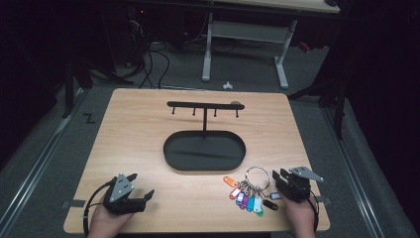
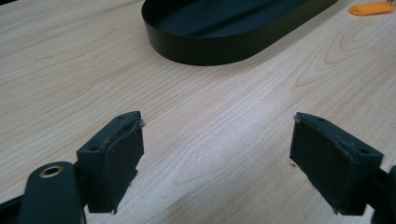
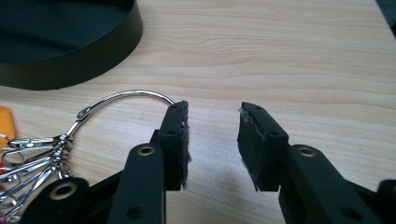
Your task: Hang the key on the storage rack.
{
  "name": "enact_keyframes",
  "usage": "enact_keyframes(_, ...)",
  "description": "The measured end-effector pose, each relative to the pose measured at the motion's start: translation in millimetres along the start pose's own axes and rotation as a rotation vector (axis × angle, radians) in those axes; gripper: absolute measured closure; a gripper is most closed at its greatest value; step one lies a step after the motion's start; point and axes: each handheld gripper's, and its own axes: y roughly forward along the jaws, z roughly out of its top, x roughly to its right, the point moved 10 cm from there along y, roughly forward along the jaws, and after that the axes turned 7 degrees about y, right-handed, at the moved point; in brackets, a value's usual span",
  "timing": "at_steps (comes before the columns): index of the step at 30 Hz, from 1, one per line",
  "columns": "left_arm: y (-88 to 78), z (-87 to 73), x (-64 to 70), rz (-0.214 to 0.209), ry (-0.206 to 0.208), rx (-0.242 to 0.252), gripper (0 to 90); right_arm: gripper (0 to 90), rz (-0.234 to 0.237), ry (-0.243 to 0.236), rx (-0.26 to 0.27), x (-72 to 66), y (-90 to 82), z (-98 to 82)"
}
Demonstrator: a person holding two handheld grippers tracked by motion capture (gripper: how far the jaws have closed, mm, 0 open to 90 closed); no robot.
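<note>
Beside key ring [image 1: 257, 174], right gripper [image 1: 277, 176] fingers apart, empty.

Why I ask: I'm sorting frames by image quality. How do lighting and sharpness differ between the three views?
High view: table lit, room around it nearly black, picture soft. Left gripper view: wood grain fairly sharp, pale sheen between the jaws, black tray slightly soft. Right gripper view: key ring glints, jaw shadows on the wood.

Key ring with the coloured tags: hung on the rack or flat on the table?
Flat on the table. The key ring lies on the wood beside the right hand-held gripper, tags fanned out; the rack's hooks are bare.
</note>
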Motion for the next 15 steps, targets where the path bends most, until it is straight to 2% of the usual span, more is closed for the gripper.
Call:
enact_keyframes(3, 0.8, 0.9, 0.7, -0.001, 0.005, -0.001, 18.1, 65.0, 0.008, -0.024, -0.009, -2.3, 0.4, -2.3)
enact_keyframes(10, 6.5, 2.5, 7.2, -0.022, 0.033, -0.012, 18.1, 63.7, 0.008, -0.007, -0.010, 1.0, -2.4, -4.0)
enact_keyframes(15, 3.6, 2.1, 7.3, -0.025, 0.032, -0.008, 18.3, 63.2, 0.017, -0.007, -0.015, -1.9, -0.3, -3.9)
